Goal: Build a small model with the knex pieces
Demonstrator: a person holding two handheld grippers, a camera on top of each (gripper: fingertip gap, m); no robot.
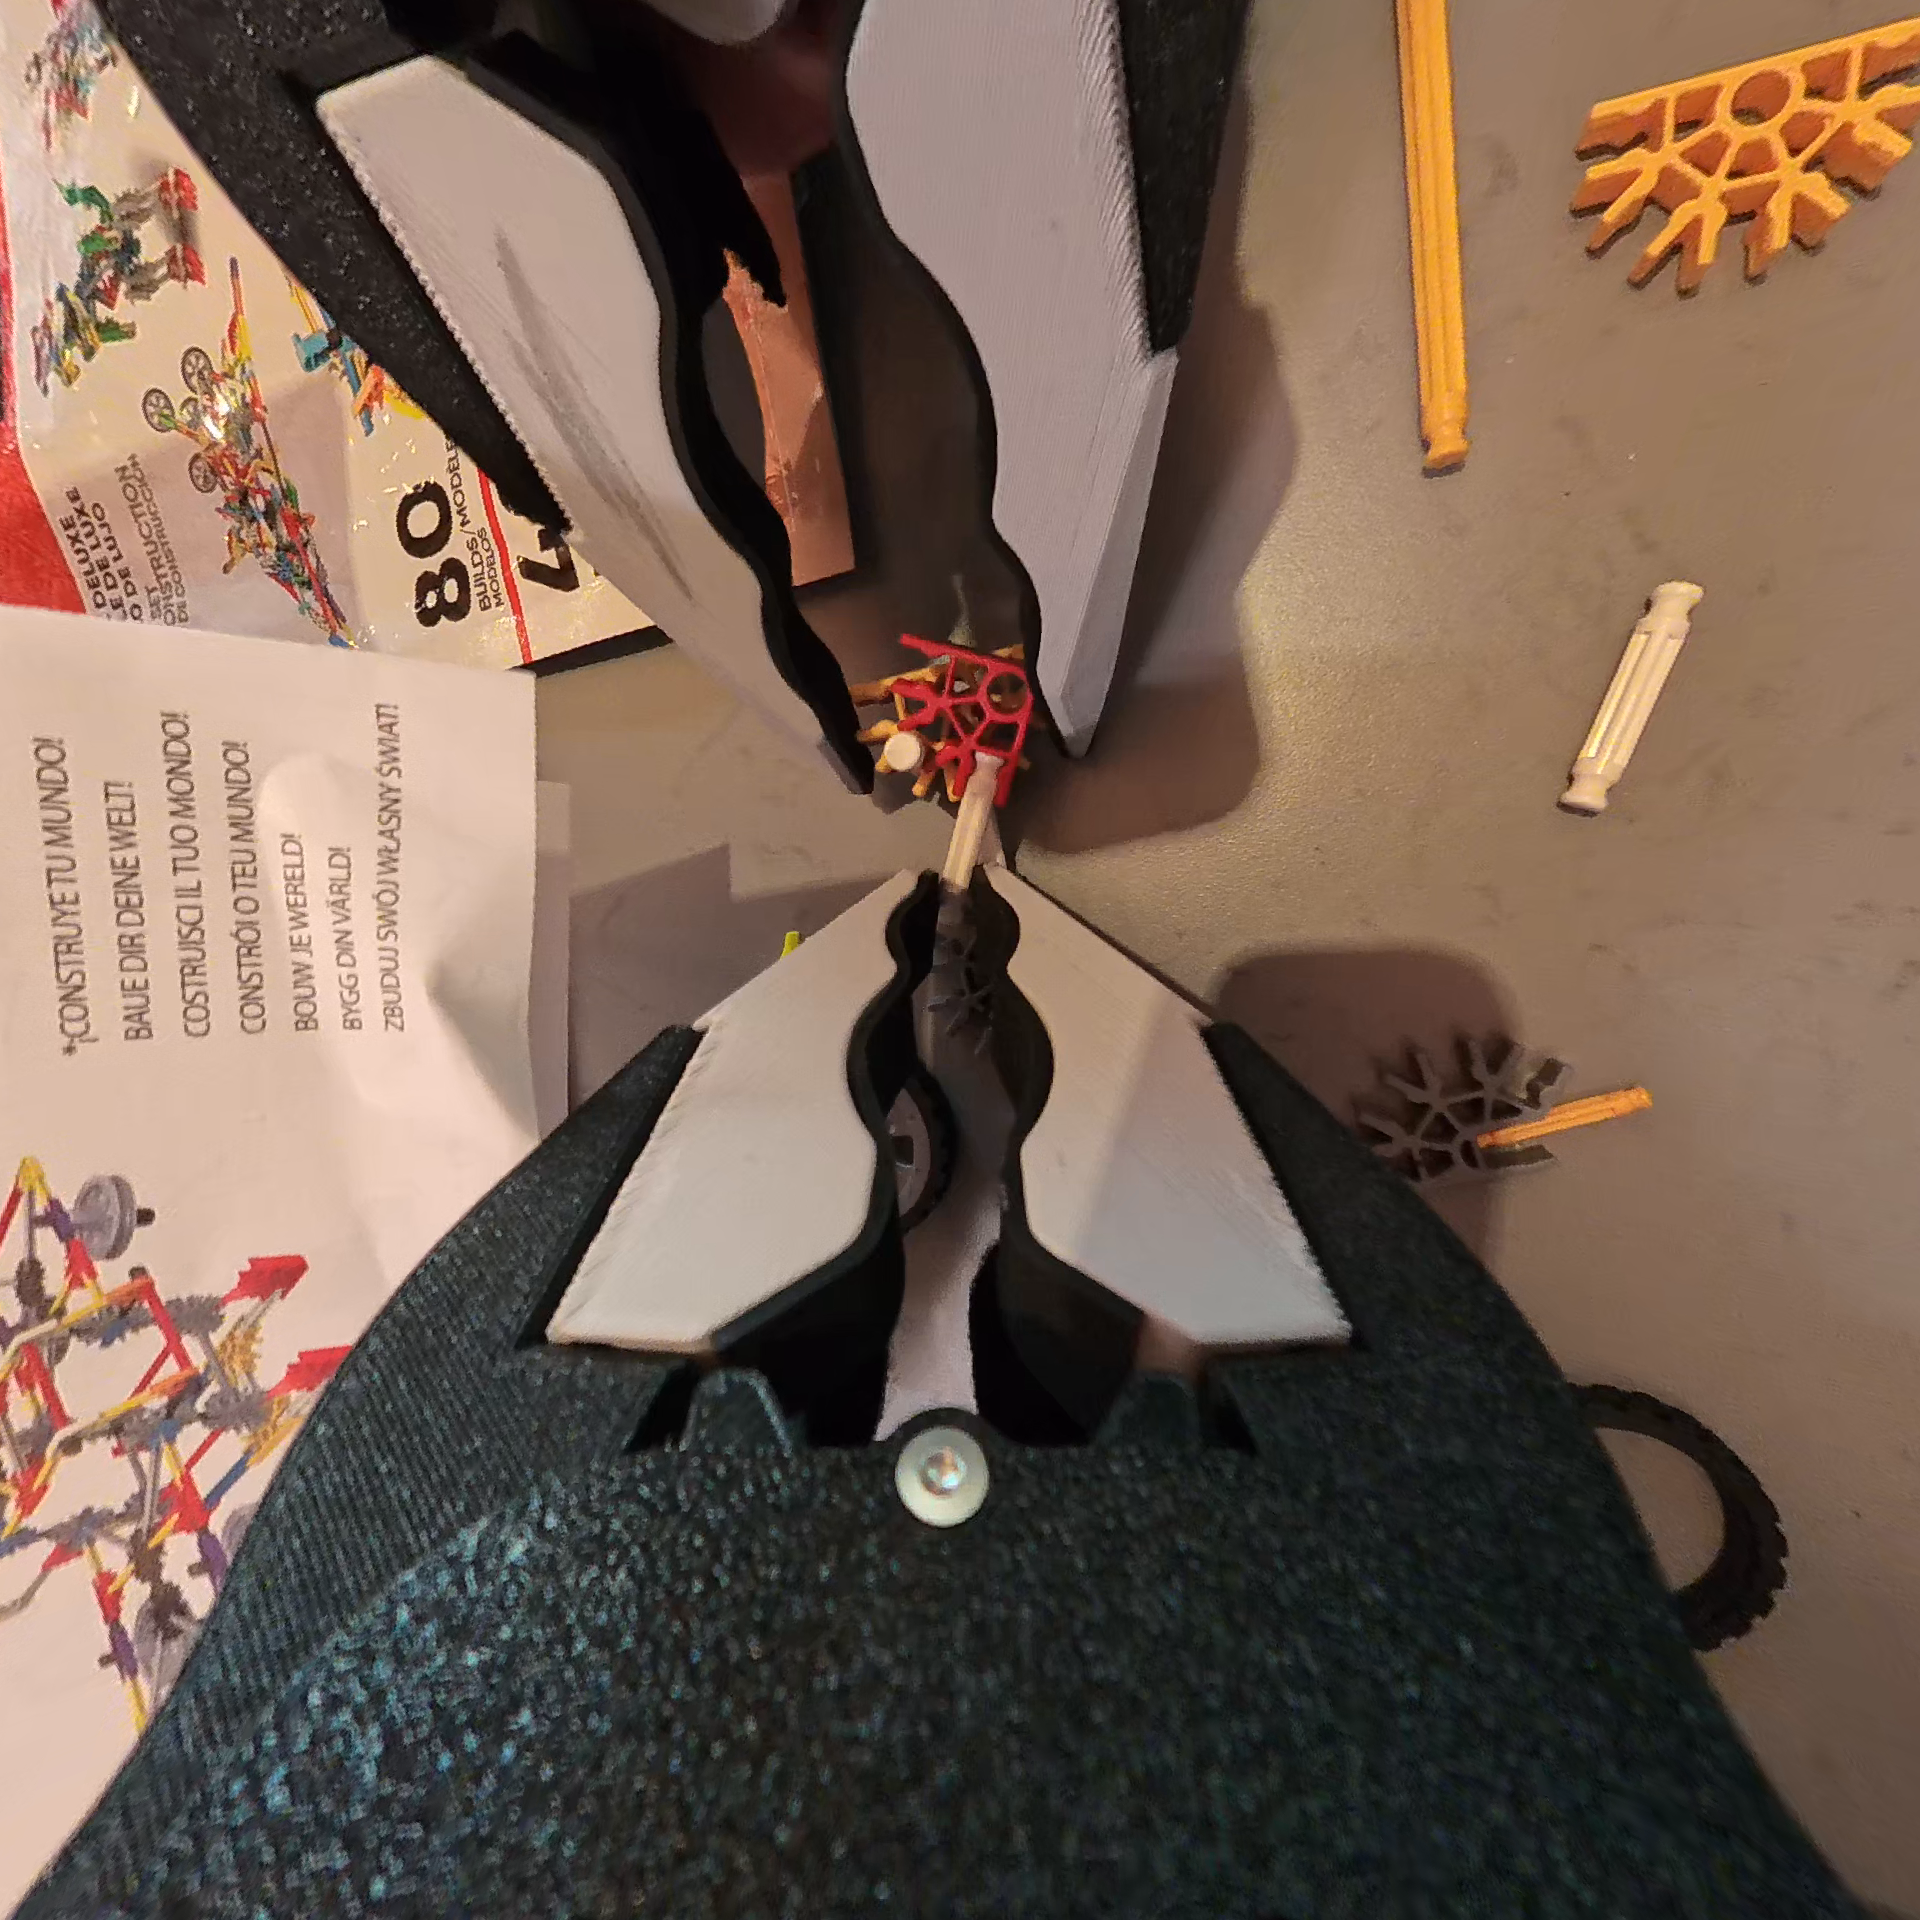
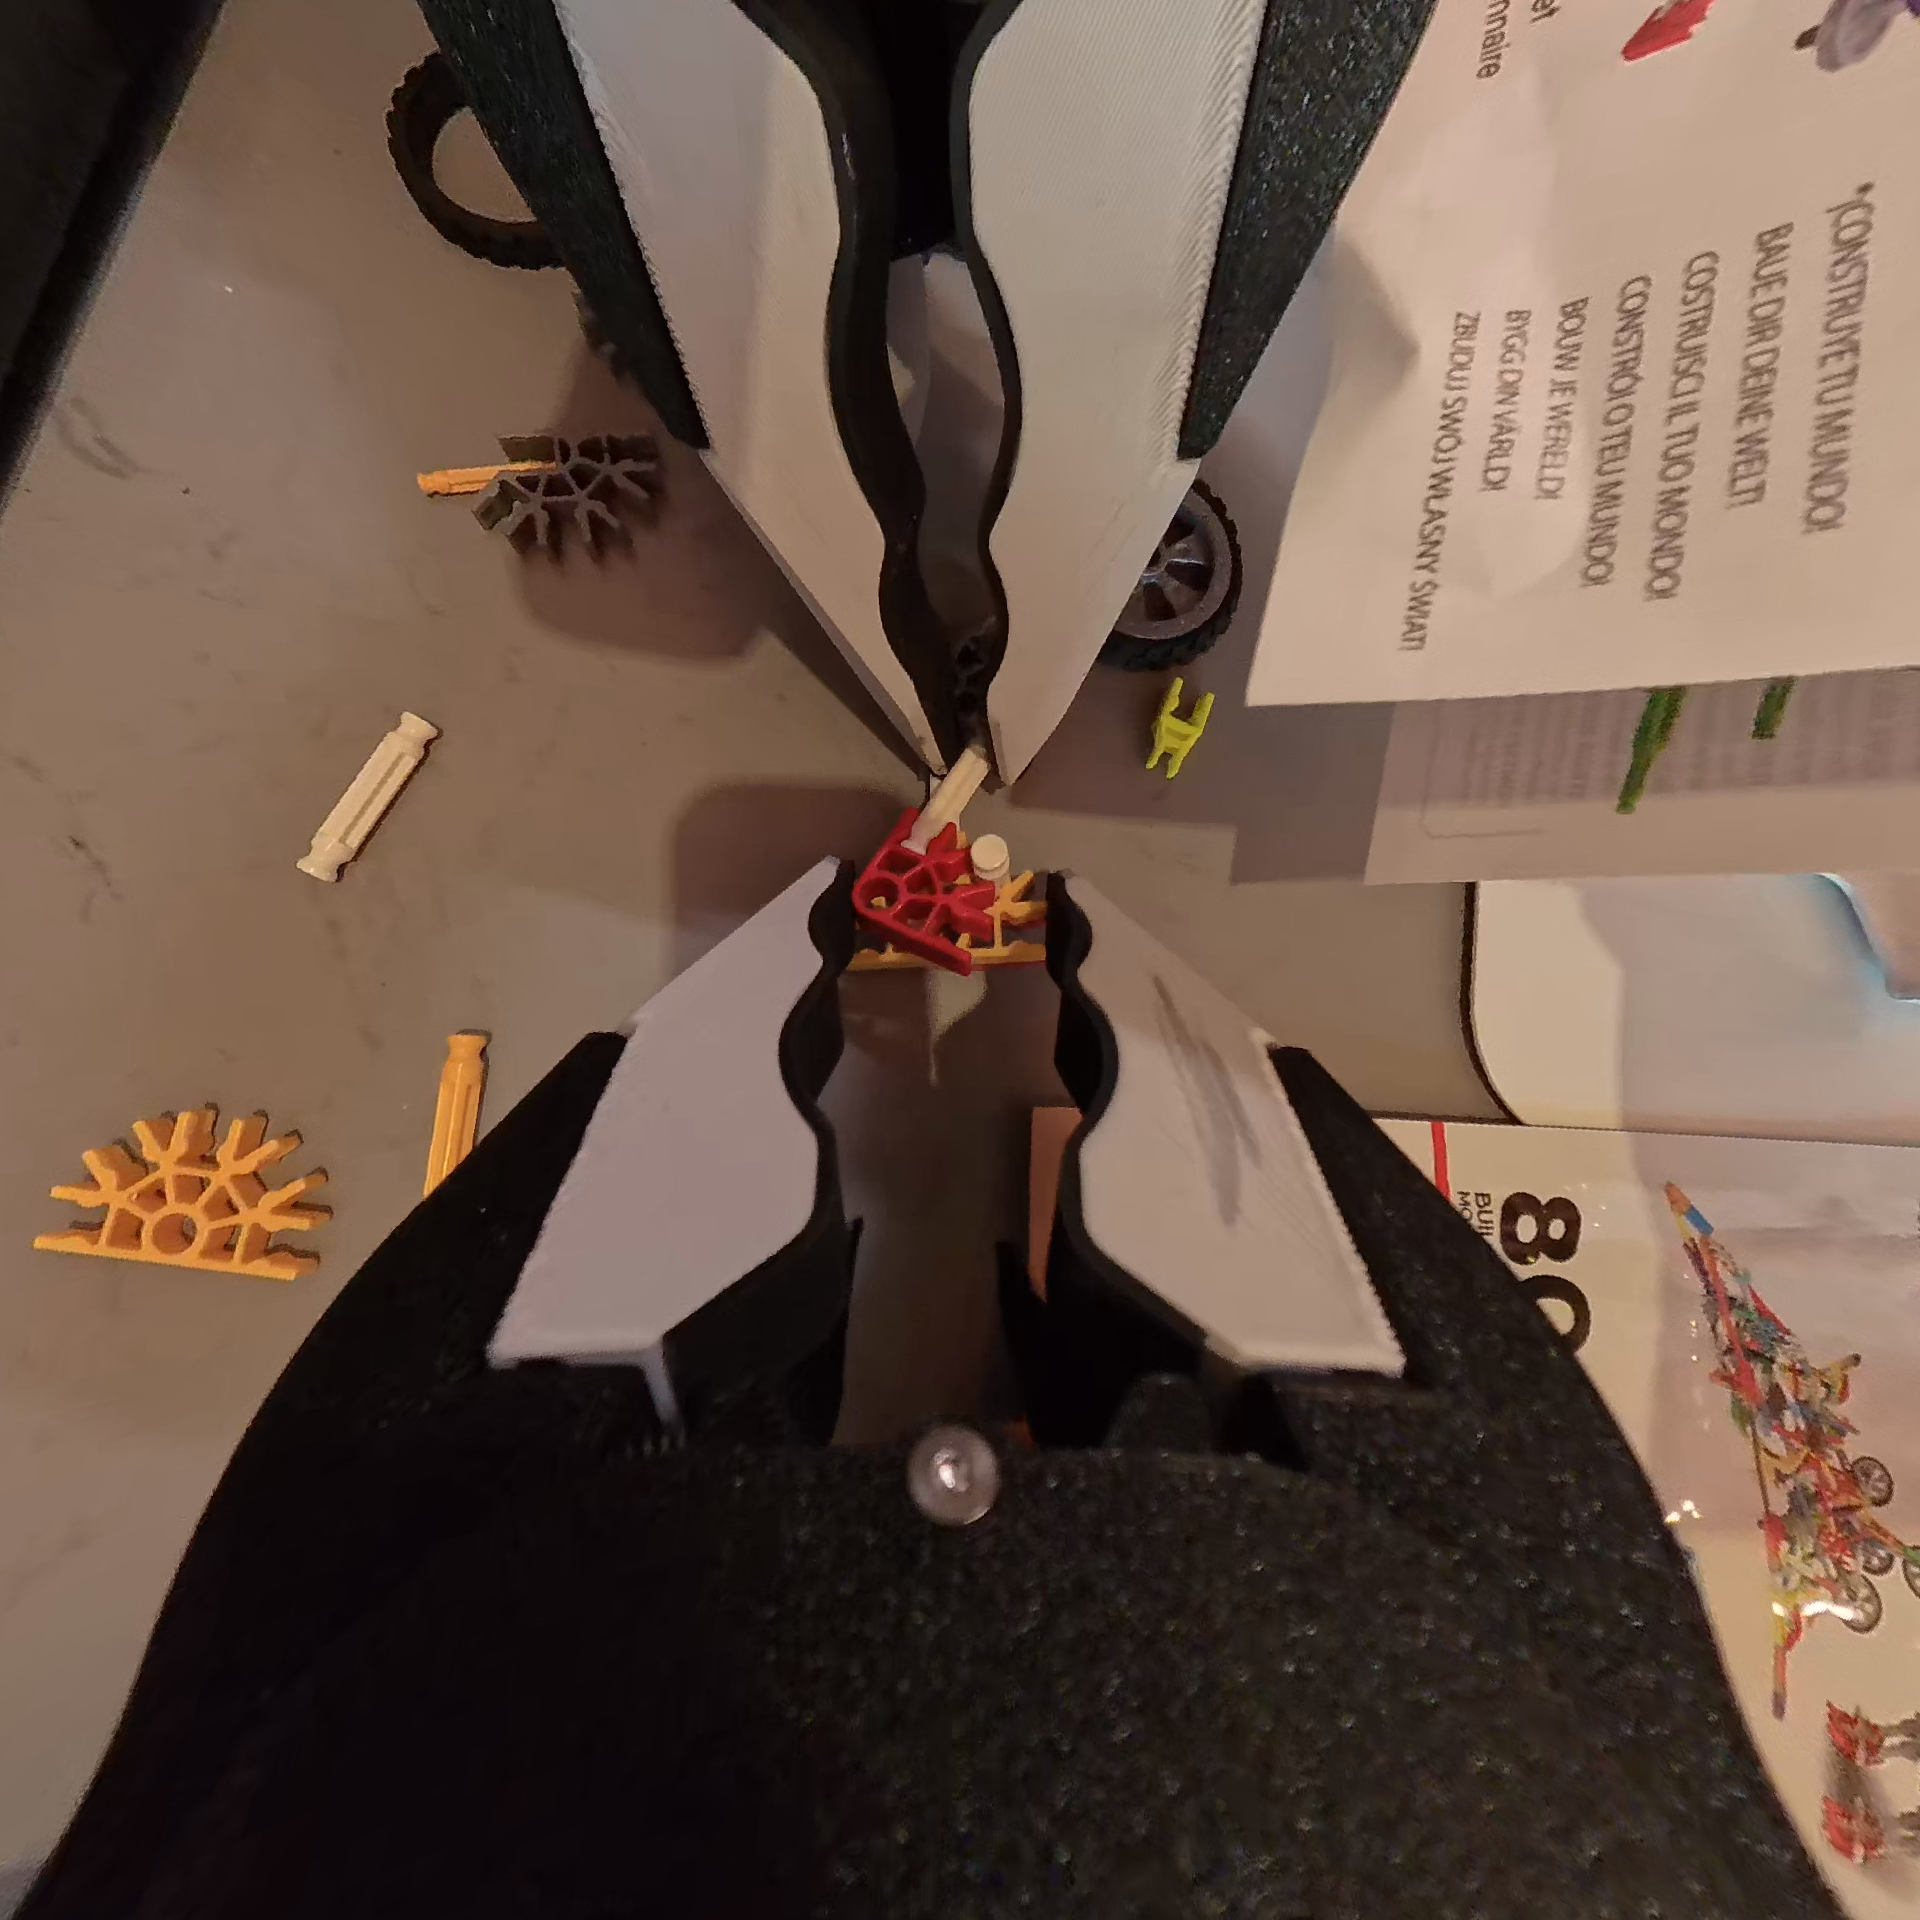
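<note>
In the left wrist view, the jaws of the left gripper are pressed together on a white rod. Its long axis runs straight ahead from the tips into a red connector, which sits between the jaws of the right gripper opposite.

In the right wrist view, the right gripper's jaws pinch a yellow connector joined to the red one, above the grey counter. A spare white rod lies apart.
</note>
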